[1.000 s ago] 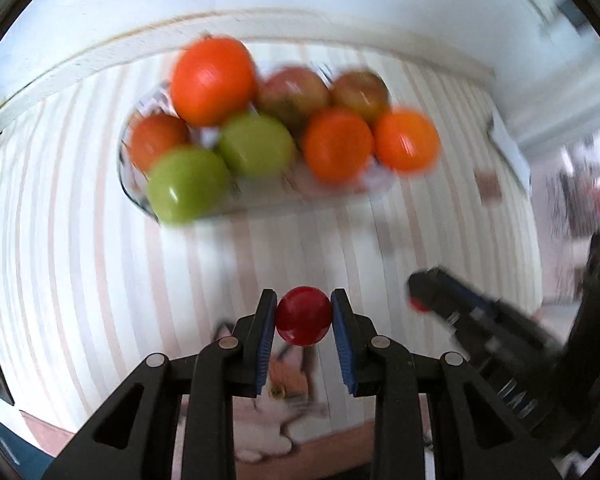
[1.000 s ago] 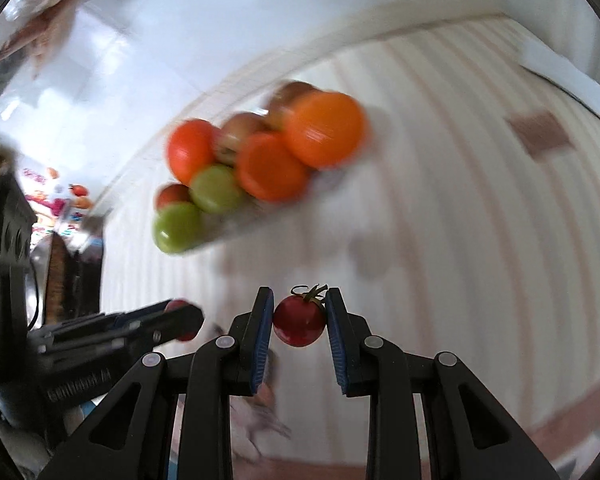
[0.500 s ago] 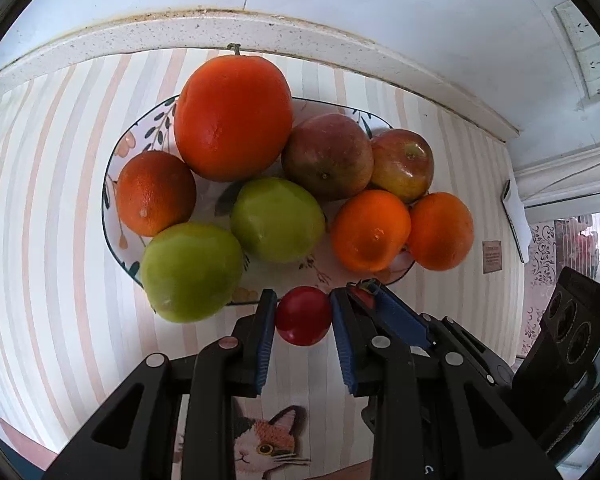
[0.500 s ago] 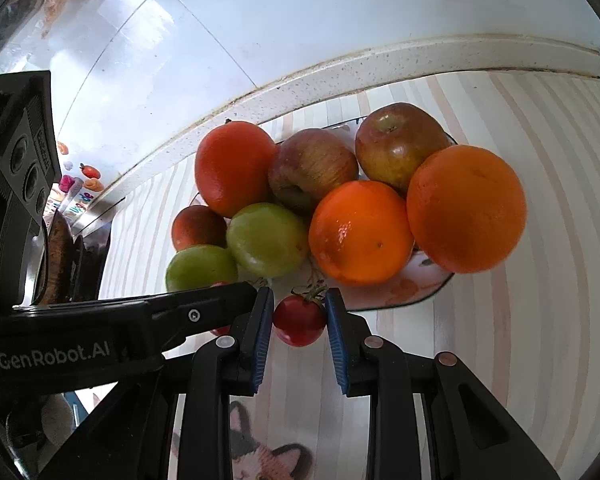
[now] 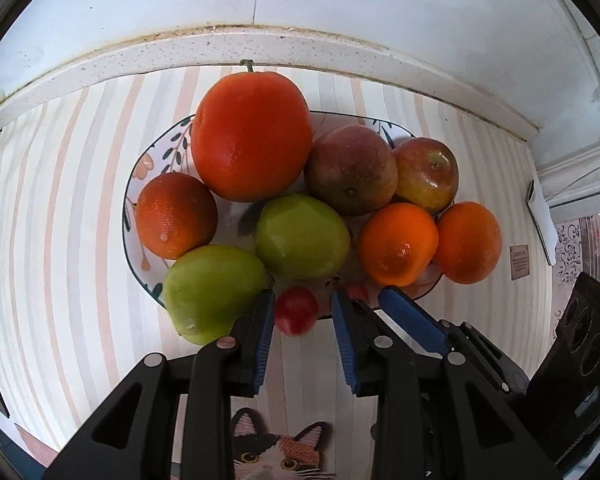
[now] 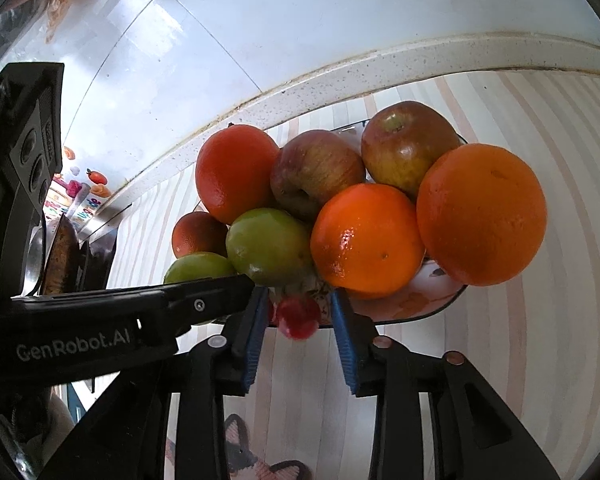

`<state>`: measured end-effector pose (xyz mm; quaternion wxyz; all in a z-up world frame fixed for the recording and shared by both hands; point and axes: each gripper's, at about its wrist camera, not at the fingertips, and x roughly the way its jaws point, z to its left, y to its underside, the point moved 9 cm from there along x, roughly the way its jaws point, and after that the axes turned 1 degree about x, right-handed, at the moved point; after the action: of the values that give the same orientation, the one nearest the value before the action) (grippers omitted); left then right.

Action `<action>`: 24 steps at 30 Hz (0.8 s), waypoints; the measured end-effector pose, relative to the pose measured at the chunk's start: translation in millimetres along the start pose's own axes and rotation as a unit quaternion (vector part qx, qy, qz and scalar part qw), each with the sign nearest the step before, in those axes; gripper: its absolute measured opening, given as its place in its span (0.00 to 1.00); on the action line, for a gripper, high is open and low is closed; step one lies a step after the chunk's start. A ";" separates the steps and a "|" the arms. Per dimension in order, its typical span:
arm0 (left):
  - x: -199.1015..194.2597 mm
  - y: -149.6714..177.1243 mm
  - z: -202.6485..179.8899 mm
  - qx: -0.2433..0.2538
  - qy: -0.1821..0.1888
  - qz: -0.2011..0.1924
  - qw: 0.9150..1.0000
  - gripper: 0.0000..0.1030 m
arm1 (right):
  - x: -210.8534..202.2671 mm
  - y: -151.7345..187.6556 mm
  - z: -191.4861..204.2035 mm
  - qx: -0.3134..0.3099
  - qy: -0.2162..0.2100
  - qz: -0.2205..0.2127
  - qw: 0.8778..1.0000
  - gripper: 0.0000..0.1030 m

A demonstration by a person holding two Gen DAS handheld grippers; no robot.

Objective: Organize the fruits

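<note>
Most fruit already sits on the plate at frame centre. Both grippers' fingers are spread, a small red tomato loose between each pair at the plate's lower rim; these last two look just released.

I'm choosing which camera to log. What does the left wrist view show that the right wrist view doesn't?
Left wrist only: the face of the cat picture, a brown label. Right wrist only: GenRobot.AI lettering on the left gripper, colourful clutter. Both: the plate of fruit, and a red tomato between the fingers up front.
</note>
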<state>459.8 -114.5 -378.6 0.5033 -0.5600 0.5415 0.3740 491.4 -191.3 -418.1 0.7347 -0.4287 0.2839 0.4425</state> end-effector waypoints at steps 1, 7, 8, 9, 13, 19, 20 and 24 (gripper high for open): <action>-2.2 -0.8 0.4 -0.002 -0.001 -0.002 1.000 0.28 | -2.5 0.3 -1.4 0.002 0.004 0.000 1.000 0.47; -28.6 -2.5 4.8 -0.002 -0.007 -0.029 1.000 0.85 | -35.4 1.6 -15.2 0.031 0.032 -0.006 0.999 0.79; -33.9 -1.9 6.7 0.000 -0.016 -0.037 0.999 0.85 | -40.9 2.2 -16.2 0.030 0.039 -0.006 0.999 0.84; -37.5 -1.3 7.5 0.002 -0.022 -0.043 0.999 0.85 | -49.2 3.2 -17.7 0.025 0.055 -0.006 0.998 0.88; -51.3 9.5 13.4 0.009 -0.044 -0.056 0.997 0.85 | -74.5 6.5 -22.5 0.000 0.113 0.000 0.994 0.91; -68.3 31.2 22.8 0.009 -0.073 -0.076 0.994 0.85 | -107.5 6.9 -18.6 -0.026 0.143 -0.005 0.989 0.94; -70.8 35.1 24.0 0.007 -0.073 -0.078 0.994 0.85 | -112.1 7.2 -17.6 -0.031 0.144 -0.008 0.989 0.94; -86.2 51.4 27.0 0.001 -0.079 -0.090 0.993 0.85 | -130.3 9.8 -10.4 -0.042 0.147 -0.017 0.988 0.94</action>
<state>401.2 -63.8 -309.4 0.5768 -0.5748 0.4473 0.3700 424.0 -251.2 -323.0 0.6740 -0.5243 0.3627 0.3731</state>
